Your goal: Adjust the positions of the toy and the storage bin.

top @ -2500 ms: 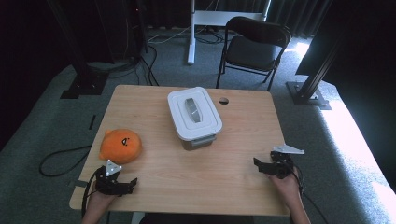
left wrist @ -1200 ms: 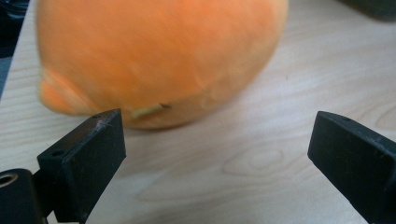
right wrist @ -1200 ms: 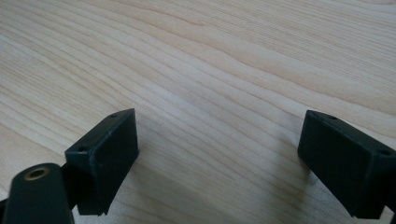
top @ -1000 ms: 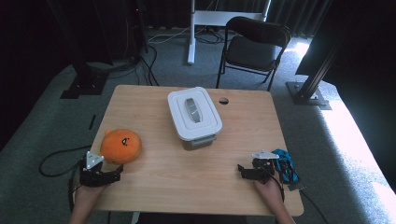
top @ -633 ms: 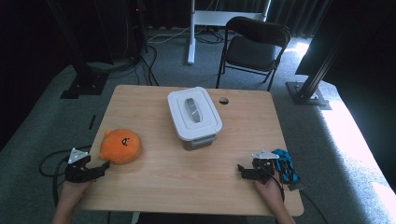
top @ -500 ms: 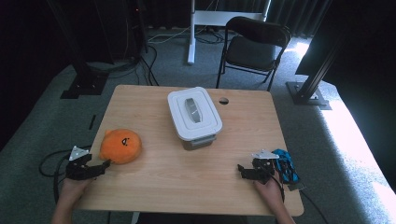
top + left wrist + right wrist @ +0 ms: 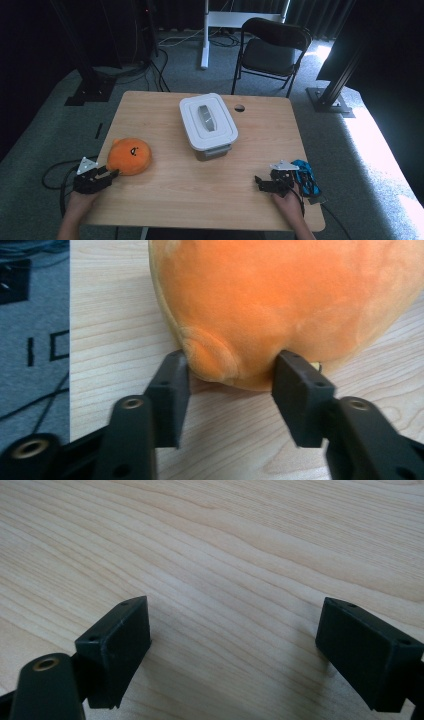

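Observation:
An orange plush toy (image 7: 129, 155) with a small face lies near the table's left edge. My left gripper (image 7: 113, 174) reaches it from the left front. In the left gripper view its jaws have just been closing, and the fingertips (image 7: 176, 375) now pinch the near lower edge of the plush (image 7: 280, 305). My right gripper (image 7: 258, 181) rests low at the front right, and in its own view that gripper (image 7: 232, 630) stands open over bare wood. A white lidded container (image 7: 207, 121) stands mid-table.
The wooden table (image 7: 165, 200) has a small round hole (image 7: 239, 108) behind the container. A blue cable bundle (image 7: 305, 176) lies by the right hand. Behind the table stand a black folding chair (image 7: 272, 50) and black stand legs on grey carpet.
The left gripper has shifted left toward the table's edge and its jaws have narrowed onto the plush's edge. The right gripper has stayed put.

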A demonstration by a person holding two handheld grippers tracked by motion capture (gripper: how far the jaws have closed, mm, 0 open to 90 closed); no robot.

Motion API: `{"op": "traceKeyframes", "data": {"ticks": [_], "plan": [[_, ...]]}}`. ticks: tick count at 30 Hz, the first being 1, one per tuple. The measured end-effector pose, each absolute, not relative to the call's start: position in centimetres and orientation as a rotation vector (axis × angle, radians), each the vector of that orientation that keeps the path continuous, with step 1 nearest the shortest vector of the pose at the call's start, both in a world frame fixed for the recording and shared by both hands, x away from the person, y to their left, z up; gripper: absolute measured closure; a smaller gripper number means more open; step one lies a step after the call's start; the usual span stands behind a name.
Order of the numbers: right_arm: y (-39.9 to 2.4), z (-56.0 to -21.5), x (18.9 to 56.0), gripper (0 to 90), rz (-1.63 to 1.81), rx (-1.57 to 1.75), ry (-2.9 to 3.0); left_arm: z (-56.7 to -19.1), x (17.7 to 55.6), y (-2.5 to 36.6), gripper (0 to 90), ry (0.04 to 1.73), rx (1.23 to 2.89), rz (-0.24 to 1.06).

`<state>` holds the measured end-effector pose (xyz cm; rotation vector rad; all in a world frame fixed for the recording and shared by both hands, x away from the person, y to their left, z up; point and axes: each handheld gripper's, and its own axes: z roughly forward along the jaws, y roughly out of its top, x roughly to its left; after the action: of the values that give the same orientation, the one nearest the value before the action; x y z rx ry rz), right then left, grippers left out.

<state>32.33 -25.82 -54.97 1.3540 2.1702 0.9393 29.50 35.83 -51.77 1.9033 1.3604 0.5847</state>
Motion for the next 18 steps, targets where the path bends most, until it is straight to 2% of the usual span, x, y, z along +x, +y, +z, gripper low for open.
{"op": "traceKeyframes", "data": {"ticks": [5, 8, 18], "plan": [[-25.8, -55.0, 32.3, 13.6, 0.939, 1.354, 2.169, -51.5, 29.0, 35.0, 72.4, 1.384, 1.904, 0.609], [-25.8, -55.0, 32.3, 13.6, 0.939, 1.354, 2.169, -51.4, 28.6, 34.3, 78.3, 1.391, 1.91, 0.607], [-25.8, -55.0, 32.3, 13.6, 0.939, 1.354, 2.169, -51.4, 27.6, 31.6, 80.8, 1.394, 1.923, 0.56]]}}
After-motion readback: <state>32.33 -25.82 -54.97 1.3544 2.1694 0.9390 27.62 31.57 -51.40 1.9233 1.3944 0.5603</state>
